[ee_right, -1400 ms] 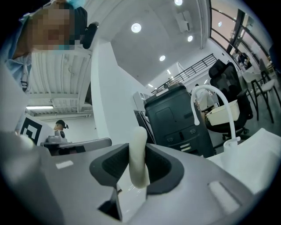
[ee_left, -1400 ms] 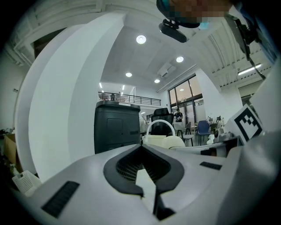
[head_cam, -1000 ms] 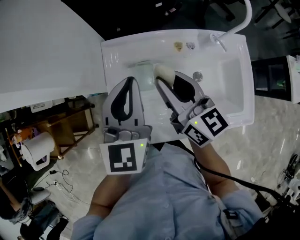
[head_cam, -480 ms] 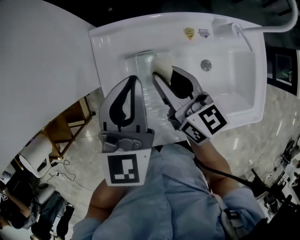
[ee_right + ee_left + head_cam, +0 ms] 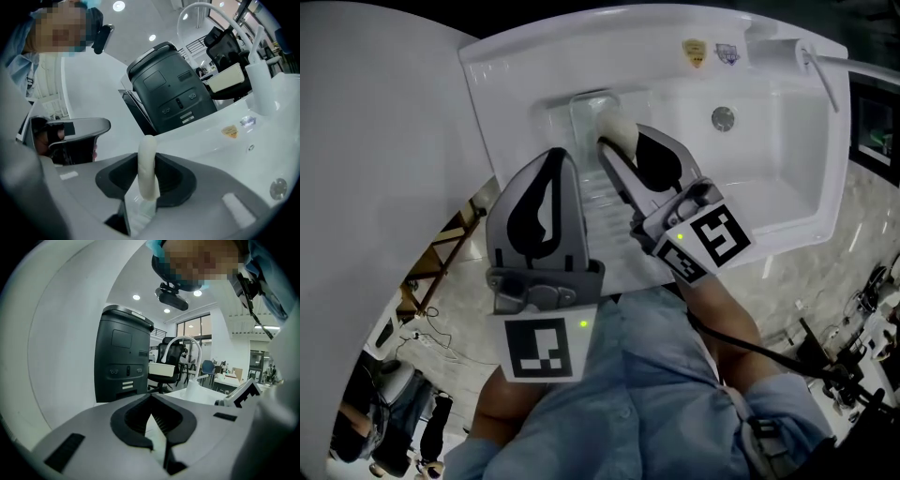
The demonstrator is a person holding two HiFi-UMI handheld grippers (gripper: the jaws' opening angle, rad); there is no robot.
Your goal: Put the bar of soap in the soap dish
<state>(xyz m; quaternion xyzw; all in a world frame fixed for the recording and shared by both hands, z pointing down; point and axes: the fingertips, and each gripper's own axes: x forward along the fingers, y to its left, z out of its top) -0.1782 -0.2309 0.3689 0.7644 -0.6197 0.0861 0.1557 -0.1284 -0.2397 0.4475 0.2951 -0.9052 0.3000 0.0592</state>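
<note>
A white sink [image 5: 811, 202] fills the top of the head view, its basin on the right with a round metal drain [image 5: 723, 118] and a flat counter on the left. A clear soap dish [image 5: 581, 105] sits on that counter near the far edge, just left of the basin. The right gripper [image 5: 617, 148] reaches in from the near edge with its jaws clamped on the bar of soap [image 5: 620, 128], a cream bar that stands upright on its edge between the black pads. The soap is at the near right corner of the dish; whether it touches the dish cannot be told. The left gripper [image 5: 557, 157] hovers over the near left edge of the counter, jaws pressed together with nothing between them, pointing toward the dish but well short of it. Two small stickers [image 5: 710, 51] lie on the far rim, and a white arched tap [image 5: 183, 337] rises beyond the basin. A broad white curved wall [image 5: 384, 141] borders the sink's left side. Behind the sink stands a tall dark grey machine [image 5: 173, 93], with an office chair [image 5: 171, 359], large windows and round ceiling lights [image 5: 136, 297] further back. The floor [image 5: 834, 281] is pale and marbled, and a wooden frame [image 5: 441, 272] stands on it below the wall.
</note>
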